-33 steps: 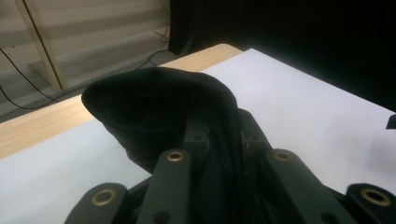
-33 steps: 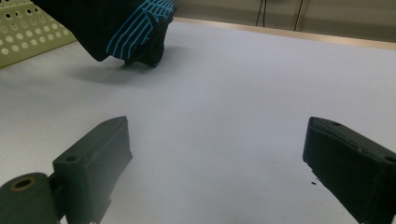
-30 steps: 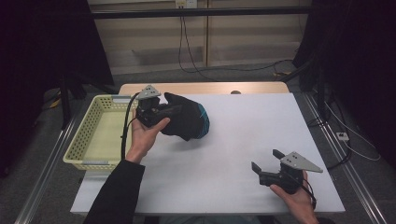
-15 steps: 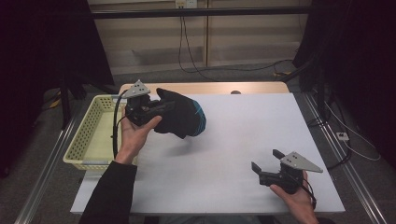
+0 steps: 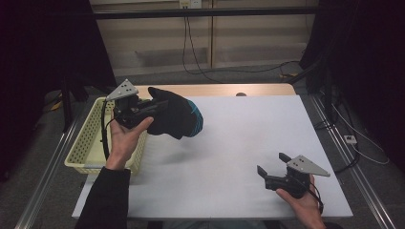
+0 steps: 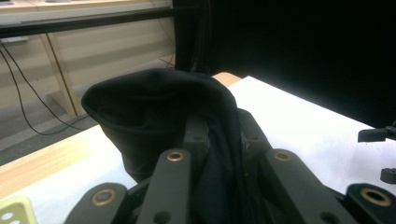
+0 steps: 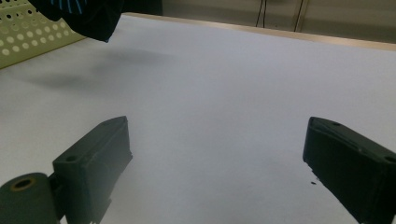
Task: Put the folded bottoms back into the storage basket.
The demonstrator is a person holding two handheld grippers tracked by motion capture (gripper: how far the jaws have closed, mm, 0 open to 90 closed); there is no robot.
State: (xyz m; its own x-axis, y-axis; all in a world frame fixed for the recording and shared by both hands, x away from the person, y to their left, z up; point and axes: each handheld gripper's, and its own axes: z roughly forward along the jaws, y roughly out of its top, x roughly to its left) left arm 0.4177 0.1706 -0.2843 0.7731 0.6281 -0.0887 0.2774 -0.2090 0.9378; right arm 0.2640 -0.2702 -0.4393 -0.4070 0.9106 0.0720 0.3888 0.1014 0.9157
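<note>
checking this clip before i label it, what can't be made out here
- Basket floor: in the high view the left hand and forearm cover part of it.
- Left gripper jaw tips: the black cap wraps them in the left gripper view.
- Cap's full shape: the right gripper view cuts it at the top edge.

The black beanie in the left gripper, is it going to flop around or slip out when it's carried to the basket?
The black beanie likely flops: its cloth sags and folds beyond the left gripper. It looks light for its size, hanging above the table from one pinch. Slipping seems unlikely, since the left gripper view shows fabric bunched between the jaws.
</note>
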